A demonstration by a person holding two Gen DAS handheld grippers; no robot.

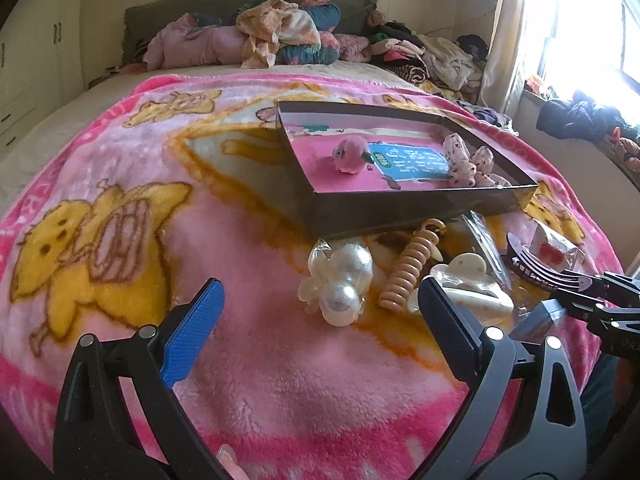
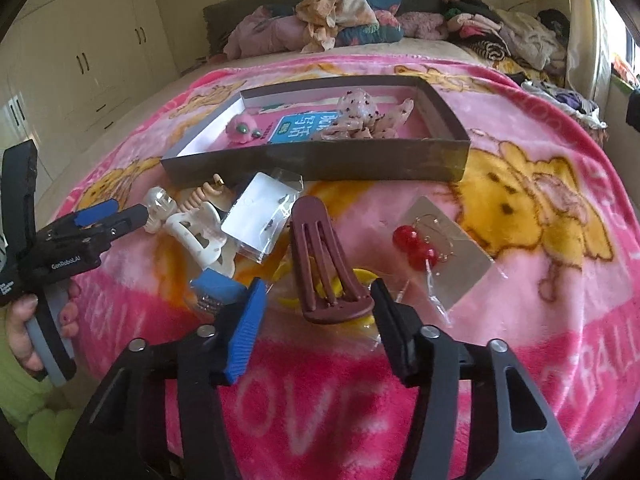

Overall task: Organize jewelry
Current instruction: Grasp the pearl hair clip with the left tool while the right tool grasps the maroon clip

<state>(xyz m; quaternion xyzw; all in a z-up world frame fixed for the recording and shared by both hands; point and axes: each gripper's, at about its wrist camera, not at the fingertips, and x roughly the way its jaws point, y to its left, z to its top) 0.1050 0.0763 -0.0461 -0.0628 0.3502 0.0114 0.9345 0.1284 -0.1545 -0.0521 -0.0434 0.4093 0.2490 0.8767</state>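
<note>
A shallow dark box (image 1: 400, 206) (image 2: 320, 162) lies on the pink blanket and holds a pink pompom (image 1: 349, 156) (image 2: 242, 125) and a spotted scrunchie (image 1: 468, 158) (image 2: 360, 114). In front of it lie a pearl hair clip (image 1: 340, 284) (image 2: 158, 208), a beige coil tie (image 1: 412, 268), a cream claw clip (image 1: 468, 284) (image 2: 200, 236), a carded earring pack (image 2: 264, 216) and red bead earrings (image 2: 416, 246). My left gripper (image 1: 320, 320) is open just before the pearl clip. My right gripper (image 2: 318, 322) is open around the base of a maroon hair clip (image 2: 320, 256) (image 1: 536, 268); whether it touches is unclear.
The blanket (image 1: 140, 200) covers a bed. Piled clothes and bedding (image 1: 280, 32) lie at the headboard and along the right side under the window. White wardrobes (image 2: 80, 48) stand on the left. A small blue object (image 2: 218, 284) lies by my right gripper's left finger.
</note>
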